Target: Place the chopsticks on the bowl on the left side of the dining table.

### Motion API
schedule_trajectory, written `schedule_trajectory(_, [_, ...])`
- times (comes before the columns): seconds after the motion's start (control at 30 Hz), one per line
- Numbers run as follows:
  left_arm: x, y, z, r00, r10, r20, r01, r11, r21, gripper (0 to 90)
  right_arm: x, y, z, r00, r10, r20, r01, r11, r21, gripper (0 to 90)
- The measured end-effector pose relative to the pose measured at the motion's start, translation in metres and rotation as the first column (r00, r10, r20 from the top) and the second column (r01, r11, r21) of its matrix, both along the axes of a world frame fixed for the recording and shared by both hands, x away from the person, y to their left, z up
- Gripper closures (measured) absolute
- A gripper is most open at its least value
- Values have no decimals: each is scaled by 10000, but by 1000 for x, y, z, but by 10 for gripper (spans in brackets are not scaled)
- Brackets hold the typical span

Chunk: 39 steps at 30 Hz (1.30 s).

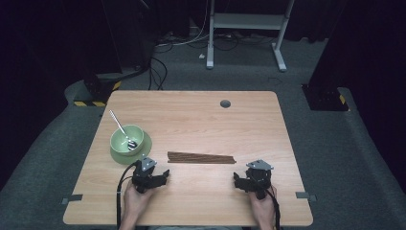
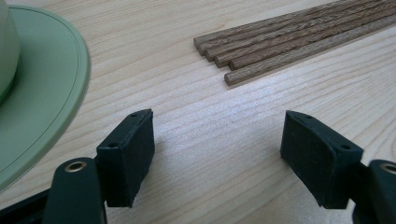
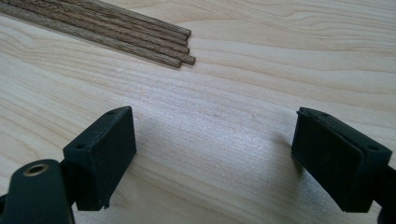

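No readable text, labels, brands or numbers anywhere. Only sign-like marks: yellow-black hazard stripes (image 1: 94, 103) on floor beside surface (image 1: 201, 120), carrying no lettering.

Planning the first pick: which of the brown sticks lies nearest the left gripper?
The stick on the bundle's near edge, closest to the left gripper; the others lie behind it.

I see the chopsticks (image 1: 201, 157), dark brown wooden sticks, lying flat and side by side in one tight bundle on the table (image 1: 201, 115). They run parallel to its near edge, around the middle, closer to the near edge than the far one.
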<state>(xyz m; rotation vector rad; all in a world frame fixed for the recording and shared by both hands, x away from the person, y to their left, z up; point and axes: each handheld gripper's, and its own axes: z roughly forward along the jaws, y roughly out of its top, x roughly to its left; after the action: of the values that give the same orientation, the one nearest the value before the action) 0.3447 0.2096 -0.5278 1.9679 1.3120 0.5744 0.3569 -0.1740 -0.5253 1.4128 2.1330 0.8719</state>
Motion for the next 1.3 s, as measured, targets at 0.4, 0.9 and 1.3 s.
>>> schedule_trajectory(0.4, [-1,1,0,9994,-338,-106,339,9994,89,187,0,0,0,10000,-12,10,12,10000,0,135])
schedule_trajectory(0.9, [-5,15,6,9991,-415,-8,414,9966,-707,174,-2,1,0,10000,1,18,-1,10000,-6,135])
schedule_trajectory(1.3, [-6,17,11,9975,-693,-111,682,9943,-818,180,-2,1,0,10000,5,18,-5,10000,-9,135])
